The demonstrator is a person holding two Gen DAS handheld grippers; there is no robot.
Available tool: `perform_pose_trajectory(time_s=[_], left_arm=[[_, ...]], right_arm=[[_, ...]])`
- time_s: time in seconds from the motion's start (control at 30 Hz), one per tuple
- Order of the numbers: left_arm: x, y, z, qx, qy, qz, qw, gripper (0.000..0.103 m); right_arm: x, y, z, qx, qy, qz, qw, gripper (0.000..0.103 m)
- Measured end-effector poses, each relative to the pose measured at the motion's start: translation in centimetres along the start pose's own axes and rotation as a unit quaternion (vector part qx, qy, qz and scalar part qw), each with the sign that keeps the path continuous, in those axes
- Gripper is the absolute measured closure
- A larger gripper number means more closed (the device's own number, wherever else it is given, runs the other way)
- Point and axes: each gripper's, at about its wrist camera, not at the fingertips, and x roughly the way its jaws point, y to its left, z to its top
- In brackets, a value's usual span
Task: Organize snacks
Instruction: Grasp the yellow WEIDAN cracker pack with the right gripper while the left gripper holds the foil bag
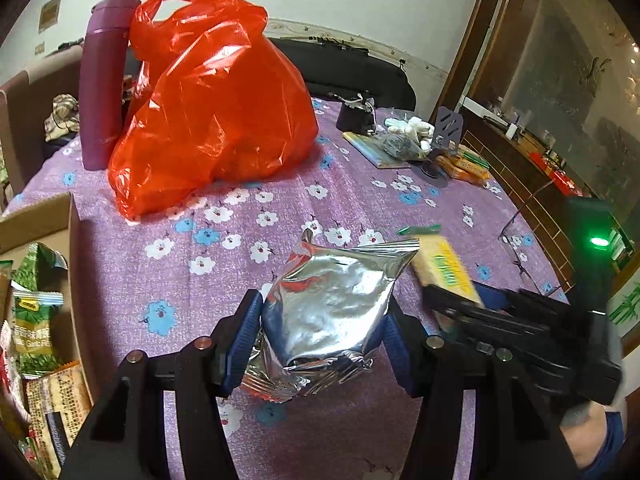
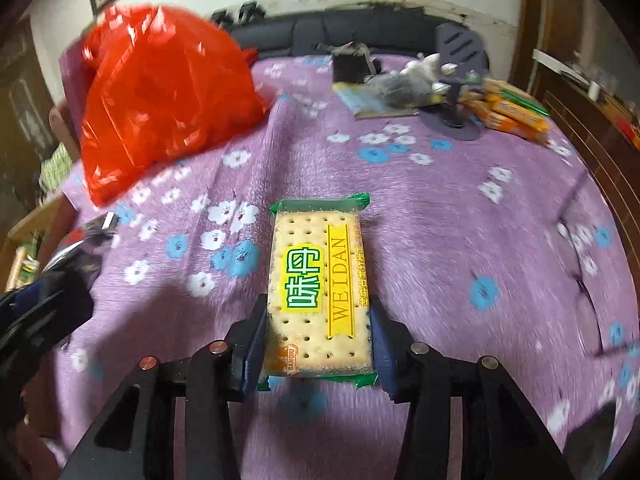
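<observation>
My left gripper is shut on a crumpled silver foil snack packet, held just above the purple flowered tablecloth. To its right is my right gripper, blurred. In the right wrist view my right gripper has its blue pads against both long sides of a green-edged cracker packet with a yellow label. That cracker packet pokes out past the foil packet in the left wrist view. The left gripper shows as a dark blur at the left edge.
A cardboard box holding several snack packets stands at the table's left edge. A bulging red plastic bag and a purple flask stand at the back left. Orange snack packs and clutter lie at the back right.
</observation>
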Motion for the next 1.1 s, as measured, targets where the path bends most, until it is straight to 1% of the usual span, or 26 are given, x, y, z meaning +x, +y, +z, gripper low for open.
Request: perform_pose_trajectory(time_s=[0.03, 0.1, 0.2, 0.3, 0.4, 0.83, 1.1], left_arm=[[-0.1, -0.1, 0.0, 0.003, -0.003, 0.004, 1.0000, 0.046], [-0.2, -0.3, -0.1, 0.009, -0.010, 0.014, 0.9998, 0.046], [-0.3, -0.5, 0.0, 0.015, -0.017, 0.025, 0.9994, 0.046], [-0.5, -0.6, 0.0, 0.018, -0.025, 0.036, 0.9989, 0.046], [-0.7, -0.8, -0.1, 0.026, -0.035, 0.052, 0.9977, 0.046], [-1.2, -1.5, -0.3, 0.047, -0.050, 0.072, 0.9951, 0.046], [-1.5, -2.2, -0.5, 0.065, -0.064, 0.092, 0.9916, 0.046]], right_arm=[[-0.7, -0.1, -0.2, 0.005, -0.013, 0.012, 1.000, 0.053], [-1.6, -0.2, -0.1, 0.010, -0.032, 0.019, 0.999, 0.053], [-2.3, 0.2, 0.0, 0.018, -0.044, 0.061, 0.997, 0.053], [-3.1, 1.7, 0.0, -0.016, -0.063, 0.048, 0.997, 0.053], [-3.3, 2.6, -0.3, -0.037, -0.069, 0.045, 0.996, 0.053], [-3.4, 2.6, -0.5, -0.035, -0.065, 0.051, 0.996, 0.053], [-3.1, 2.4, -0.5, -0.029, -0.061, 0.050, 0.996, 0.053]])
